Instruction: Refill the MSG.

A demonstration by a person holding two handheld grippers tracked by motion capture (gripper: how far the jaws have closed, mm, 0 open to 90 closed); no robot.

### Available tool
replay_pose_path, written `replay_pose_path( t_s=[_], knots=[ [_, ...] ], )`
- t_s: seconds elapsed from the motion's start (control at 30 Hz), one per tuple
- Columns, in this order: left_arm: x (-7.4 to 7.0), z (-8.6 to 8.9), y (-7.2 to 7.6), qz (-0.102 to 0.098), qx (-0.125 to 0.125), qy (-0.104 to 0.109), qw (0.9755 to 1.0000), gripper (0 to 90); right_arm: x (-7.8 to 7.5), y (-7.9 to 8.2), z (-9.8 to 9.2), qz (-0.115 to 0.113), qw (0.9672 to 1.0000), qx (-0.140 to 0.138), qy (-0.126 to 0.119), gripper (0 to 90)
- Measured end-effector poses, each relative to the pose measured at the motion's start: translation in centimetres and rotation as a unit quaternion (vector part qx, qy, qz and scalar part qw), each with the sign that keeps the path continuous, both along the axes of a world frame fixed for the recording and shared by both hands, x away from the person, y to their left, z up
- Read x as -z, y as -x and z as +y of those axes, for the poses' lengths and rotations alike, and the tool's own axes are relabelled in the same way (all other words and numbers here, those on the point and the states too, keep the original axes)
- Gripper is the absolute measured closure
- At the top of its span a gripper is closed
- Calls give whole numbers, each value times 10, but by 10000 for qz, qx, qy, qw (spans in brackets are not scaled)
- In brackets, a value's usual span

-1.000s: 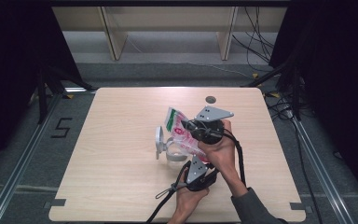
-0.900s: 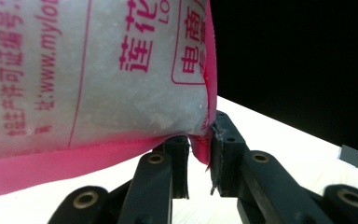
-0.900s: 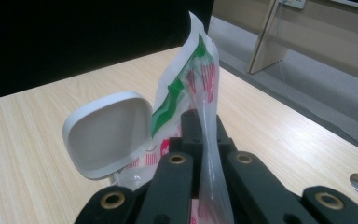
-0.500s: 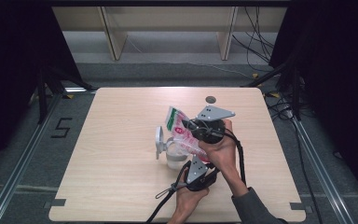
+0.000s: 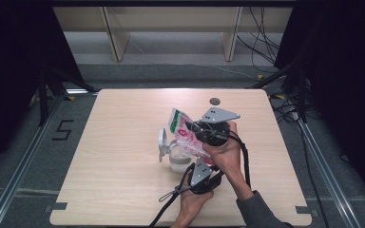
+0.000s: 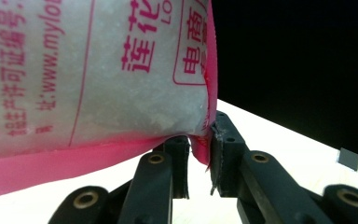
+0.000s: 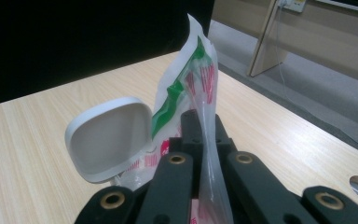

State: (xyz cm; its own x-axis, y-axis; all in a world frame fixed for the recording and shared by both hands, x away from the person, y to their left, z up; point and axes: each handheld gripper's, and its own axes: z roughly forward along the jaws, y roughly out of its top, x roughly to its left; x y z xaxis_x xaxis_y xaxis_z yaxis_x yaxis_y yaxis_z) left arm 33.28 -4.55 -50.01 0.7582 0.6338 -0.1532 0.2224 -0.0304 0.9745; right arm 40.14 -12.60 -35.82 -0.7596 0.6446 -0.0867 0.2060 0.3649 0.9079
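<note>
A clear plastic bag [image 5: 183, 130] with red print and a green zip strip, holding white grains, is lifted over a clear container [image 5: 177, 160] at mid-table. The container's white lid [image 5: 162, 142] stands flipped open to its left. My right gripper [image 5: 196, 132] is shut on the bag's side edge; its jaws pinch the film [image 7: 208, 140] below the green strip [image 7: 175, 91]. My left gripper [image 5: 200, 166] is shut on the bag's pink bottom corner [image 6: 204, 149], with the bag's filled body [image 6: 98, 70] hanging just above its jaws.
A small dark round disc [image 5: 214, 101] lies near the table's far edge. The wooden table [image 5: 119, 142] is bare on its left half. Black cables trail from both grippers toward the near edge. Shelving legs stand on the floor beyond the table.
The bag and both grippers have shifted only slightly; the bag sits tilted over the container much as before.
</note>
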Motion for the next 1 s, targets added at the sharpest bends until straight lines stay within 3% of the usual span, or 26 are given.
replay_pose_path(
  t_s=[0.13,0.37,0.7,0.8,0.87,0.9,1.0],
  knots=[
    [0,0,0,-30,27,-35,10000,782,1,2,2,209,9998,12,-52,900],
    [0,0,0,-14,4,-9,10000,781,2,0,2,34,10000,-22,-63,900],
    [-2,-1,-2,23,36,56,10000,781,1,1,3,169,9998,-17,-95,900],
    [-2,-3,-3,34,53,87,9999,781,1,1,2,163,9998,-52,-67,900],
    [-1,-3,-3,10,62,47,10000,781,2,-2,1,35,10000,-84,-5,900],
    [-1,-3,-3,0,55,12,10000,781,3,0,2,121,9998,24,-135,900],
    [-2,-3,-2,14,67,50,10000,781,1,-2,0,123,9999,-50,-67,900]
  ],
)
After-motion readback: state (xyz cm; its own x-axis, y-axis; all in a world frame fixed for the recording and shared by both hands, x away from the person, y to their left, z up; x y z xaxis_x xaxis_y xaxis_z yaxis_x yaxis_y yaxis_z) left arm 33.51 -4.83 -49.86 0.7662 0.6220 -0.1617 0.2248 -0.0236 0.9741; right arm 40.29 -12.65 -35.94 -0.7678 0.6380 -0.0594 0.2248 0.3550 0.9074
